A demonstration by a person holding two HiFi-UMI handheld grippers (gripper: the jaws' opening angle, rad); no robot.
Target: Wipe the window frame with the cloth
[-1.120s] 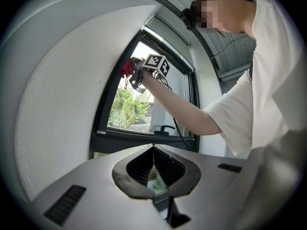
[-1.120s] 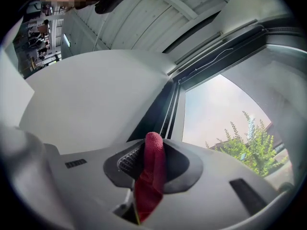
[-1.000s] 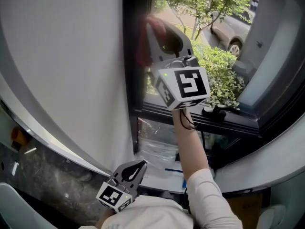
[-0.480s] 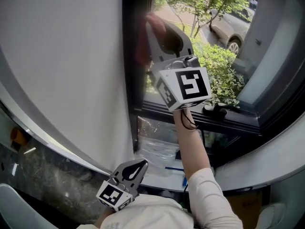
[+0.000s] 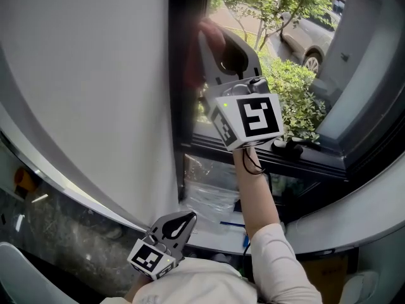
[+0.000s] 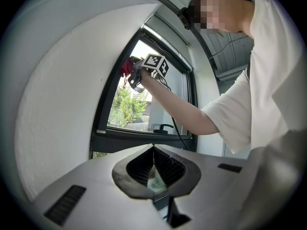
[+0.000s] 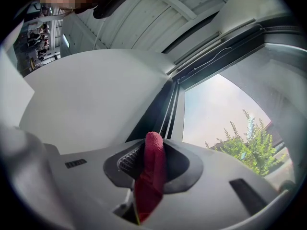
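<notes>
Barely lower, right tool (image 5: 212, 38) holds cloth (image 7: 150, 176) against window frame (image 5: 186, 106).

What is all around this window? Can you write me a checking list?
Surface: dark window frame, its left upright next to a white wall.
Job's things: red cloth, held up at that upright; contact unclear.
Clutter: clear plastic bag below the window; black window handle on the bottom rail.
Grippers: right gripper shut on the cloth; left gripper shut, empty, held low.
Cables: black cable runs from the right gripper along the forearm.
Surroundings: bushes and a parked car outside.
</notes>
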